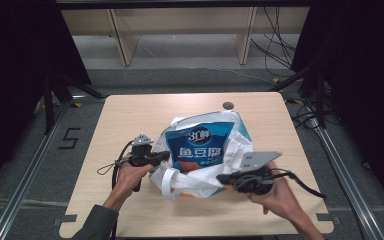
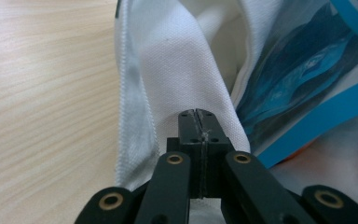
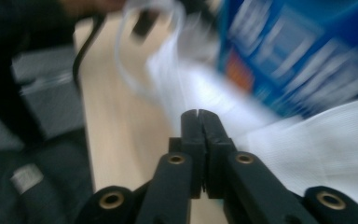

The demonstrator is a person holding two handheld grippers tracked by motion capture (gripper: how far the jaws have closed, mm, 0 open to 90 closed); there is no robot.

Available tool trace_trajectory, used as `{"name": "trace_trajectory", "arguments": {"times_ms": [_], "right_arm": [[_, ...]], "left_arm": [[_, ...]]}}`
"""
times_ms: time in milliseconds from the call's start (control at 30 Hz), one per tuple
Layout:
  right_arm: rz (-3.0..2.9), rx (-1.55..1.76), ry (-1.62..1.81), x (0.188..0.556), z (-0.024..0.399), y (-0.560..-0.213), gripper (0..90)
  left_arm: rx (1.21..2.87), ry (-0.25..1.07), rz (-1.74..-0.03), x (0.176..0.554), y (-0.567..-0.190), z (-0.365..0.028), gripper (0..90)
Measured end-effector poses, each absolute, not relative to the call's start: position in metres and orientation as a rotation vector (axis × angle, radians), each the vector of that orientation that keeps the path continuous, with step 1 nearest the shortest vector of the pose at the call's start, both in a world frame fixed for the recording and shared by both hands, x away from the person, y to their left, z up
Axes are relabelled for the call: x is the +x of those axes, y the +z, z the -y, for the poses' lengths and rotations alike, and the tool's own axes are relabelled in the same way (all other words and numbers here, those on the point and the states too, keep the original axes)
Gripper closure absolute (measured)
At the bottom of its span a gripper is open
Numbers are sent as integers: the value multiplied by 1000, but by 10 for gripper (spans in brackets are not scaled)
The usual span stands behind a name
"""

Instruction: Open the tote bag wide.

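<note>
Two grippers flank a white cloth bag [image 1: 232,150] that lies near the middle of a pale wooden bench [image 1: 125,117]. A blue packet [image 1: 195,145] with white lettering sticks out of the bag's mouth, its printed face turned up toward the high camera.

The left gripper [image 1: 164,156] comes in from the bag's left side, held in the person's left hand [image 1: 130,176]. In the left gripper view its jaws are pressed together, and a thin line of white fabric shows in the seam between them; the tips sit against a fold of the bag [image 2: 177,79], so they are pinching the cloth at the bag's edge. The blue packet [image 2: 303,79] lies just to the right of that fold, inside the bag, and the bare bench [image 2: 42,102] spreads to the left.

The right gripper [image 1: 224,178] is at the bag's near right corner, held in the right hand [image 1: 280,197], with its grey plate [image 1: 259,160] tilted above it. The right gripper view is blurred. Its jaws stand together with only a hairline between them; white cloth [image 3: 326,144] lies just beside and past the tips, but whether any of it is caught between them cannot be told. Beyond, the blue packet [image 3: 303,51] and a white bag loop [image 3: 126,60] show as smears over the bench [image 3: 116,135].

A white handle loop [image 1: 167,186] rests on the bench at the bag's near edge, between the two grippers.
</note>
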State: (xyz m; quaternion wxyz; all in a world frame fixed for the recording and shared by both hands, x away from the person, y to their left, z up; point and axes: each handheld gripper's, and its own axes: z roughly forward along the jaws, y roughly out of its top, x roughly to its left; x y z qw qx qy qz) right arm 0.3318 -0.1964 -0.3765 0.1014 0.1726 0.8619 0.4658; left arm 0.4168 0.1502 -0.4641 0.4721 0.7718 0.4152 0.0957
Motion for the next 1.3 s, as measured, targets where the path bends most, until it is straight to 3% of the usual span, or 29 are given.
{"name": "trace_trajectory", "arguments": {"times_ms": [167, 400, 533, 800, 967, 1100, 1300], "right_arm": [[-2341, 595, 1381, 357, 224, -327, 900], [-2325, 748, 1278, 409, 220, -321, 900], [-2396, 771, 1231, 424, 216, -340, 900], [-2548, 970, 870, 435, 239, -439, 900], [-2600, 1079, 834, 442, 242, -491, 900], [-2635, 1107, 828, 443, 243, -492, 900], [-2537, 1050, 901, 436, 247, -471, 900]], "left_arm": [[1889, 233, -1013, 416, -463, -150, 894], [1889, 235, -1007, 416, -462, -150, 893], [1880, 228, -999, 415, -462, -151, 894], [1894, 226, -1001, 416, -470, -150, 894], [1930, 171, -1110, 424, -516, -160, 895], [2014, 207, -1070, 424, -513, -161, 896], [1888, 242, -1070, 415, -479, -168, 869]]}}
